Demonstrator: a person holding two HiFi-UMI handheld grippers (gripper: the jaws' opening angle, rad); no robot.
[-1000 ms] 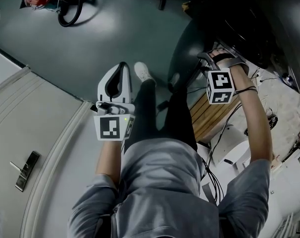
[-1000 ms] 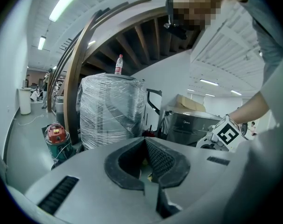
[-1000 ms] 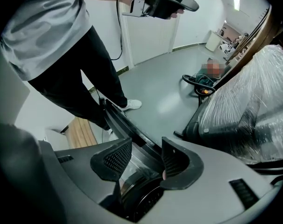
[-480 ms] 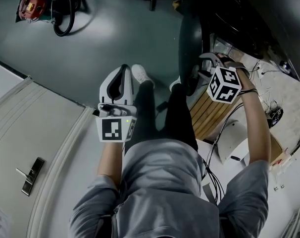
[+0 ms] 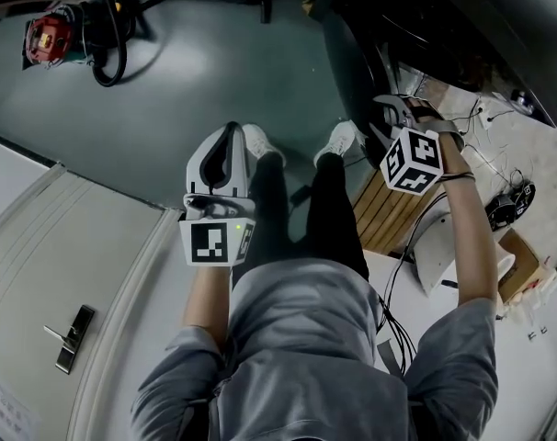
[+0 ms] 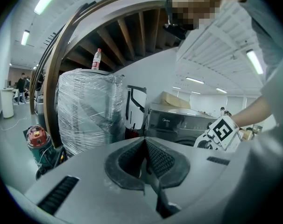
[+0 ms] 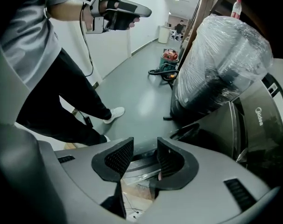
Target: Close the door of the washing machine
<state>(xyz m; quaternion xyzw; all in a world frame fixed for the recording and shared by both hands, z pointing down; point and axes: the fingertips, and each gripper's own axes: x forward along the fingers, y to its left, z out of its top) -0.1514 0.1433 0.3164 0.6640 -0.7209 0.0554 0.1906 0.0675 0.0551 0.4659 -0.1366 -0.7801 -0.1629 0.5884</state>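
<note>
**Step in hand:** swinging the door shut. The dark, round, glass-fronted door (image 5: 345,58) of the grey front-loading washing machine (image 5: 444,16) stands ajar, edge-on to the head view and above the person's shoes. The right hand-held gripper (image 5: 393,108) points down at the door's edge. In the right gripper view its jaws stand apart and have just been closing a little. The curved door rim (image 7: 140,166) lies between them, and the pads do not appear to press on it. The left hand-held gripper (image 5: 228,131) hangs idle over the floor, jaws together and empty.

**Next move:** it probably calls for pushing the rim toward the machine front until the latch engages.

**Change from the earlier frame:** the door shows a narrower profile, the right marker cube has rolled, and both shoes are now visible.
</note>
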